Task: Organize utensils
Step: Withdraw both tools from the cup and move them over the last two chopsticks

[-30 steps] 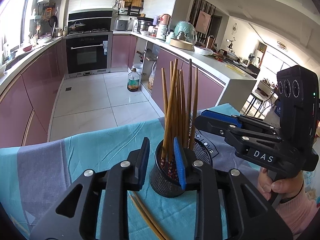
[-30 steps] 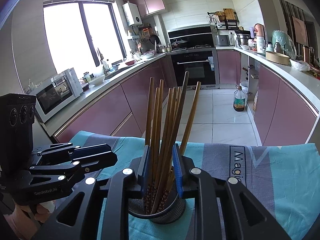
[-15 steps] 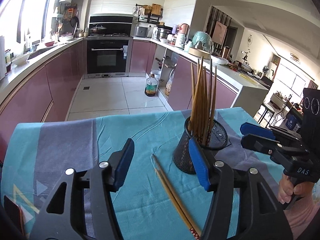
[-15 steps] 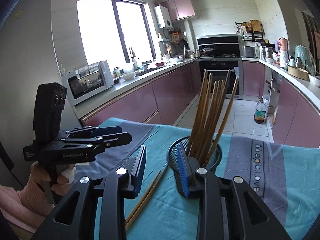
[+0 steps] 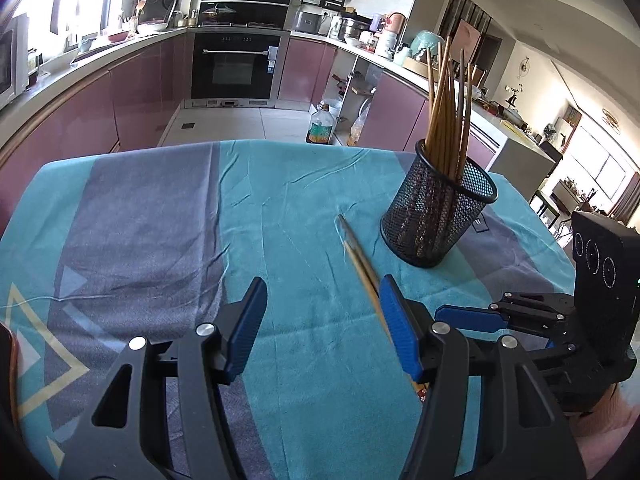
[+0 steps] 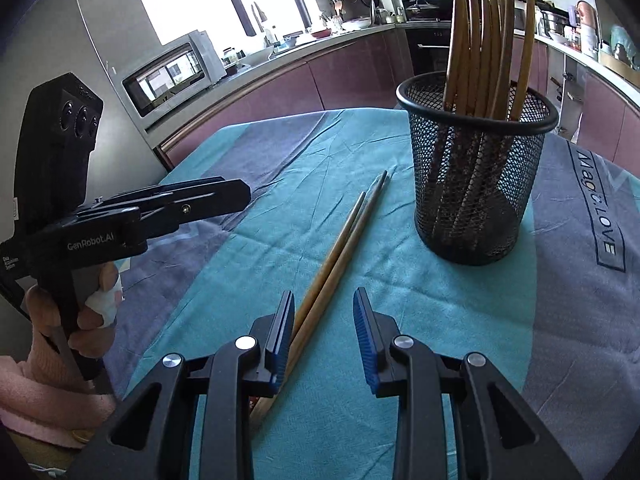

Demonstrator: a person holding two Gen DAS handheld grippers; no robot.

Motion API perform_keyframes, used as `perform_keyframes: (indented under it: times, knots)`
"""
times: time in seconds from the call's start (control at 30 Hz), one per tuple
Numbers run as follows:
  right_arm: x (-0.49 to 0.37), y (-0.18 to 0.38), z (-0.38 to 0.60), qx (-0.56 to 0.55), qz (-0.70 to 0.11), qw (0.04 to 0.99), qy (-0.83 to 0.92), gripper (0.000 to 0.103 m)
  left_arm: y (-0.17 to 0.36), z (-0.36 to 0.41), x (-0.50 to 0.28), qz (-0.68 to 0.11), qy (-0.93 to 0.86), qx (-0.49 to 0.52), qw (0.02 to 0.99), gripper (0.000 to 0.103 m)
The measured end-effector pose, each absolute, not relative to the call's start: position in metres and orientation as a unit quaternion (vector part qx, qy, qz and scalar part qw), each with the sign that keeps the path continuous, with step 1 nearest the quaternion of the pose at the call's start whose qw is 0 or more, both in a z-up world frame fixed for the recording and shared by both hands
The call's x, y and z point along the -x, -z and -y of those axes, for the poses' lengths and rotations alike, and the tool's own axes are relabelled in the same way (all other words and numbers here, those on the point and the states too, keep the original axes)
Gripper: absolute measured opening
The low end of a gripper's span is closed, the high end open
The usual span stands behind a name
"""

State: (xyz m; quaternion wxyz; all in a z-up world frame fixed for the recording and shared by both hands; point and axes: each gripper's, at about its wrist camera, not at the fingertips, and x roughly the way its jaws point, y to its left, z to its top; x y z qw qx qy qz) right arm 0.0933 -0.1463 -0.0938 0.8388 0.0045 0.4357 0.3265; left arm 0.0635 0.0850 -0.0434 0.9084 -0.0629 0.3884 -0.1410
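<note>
Kitchen, teal cloth [image 5: 304, 208] | left view: my left gripper [image 5: 322, 326] gapes empty, chopstick pair [image 5: 362, 268] along its right pad, toward mesh cup [image 5: 438, 216] | right view: right gripper [image 6: 324, 340] part-open, empty, pair [image 6: 340, 248] by its left pad, nearer.

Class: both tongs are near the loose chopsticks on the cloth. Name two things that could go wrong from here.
1. The two loose chopsticks lie side by side beneath the open right tongs; a pinch may catch only one.
2. The mesh holder is already crowded with upright chopsticks; pushing more in could tip it.
</note>
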Motion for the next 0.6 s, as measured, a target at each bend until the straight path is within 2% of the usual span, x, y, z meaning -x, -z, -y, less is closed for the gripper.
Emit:
perform_keyframes:
  times: [0.6]
  knots:
    - [-0.091,0.105,0.141,0.014,-0.453,0.837,-0.307,0.027,0.069,-0.059,-0.068,-0.42,0.165,0.055,0.891,0.058]
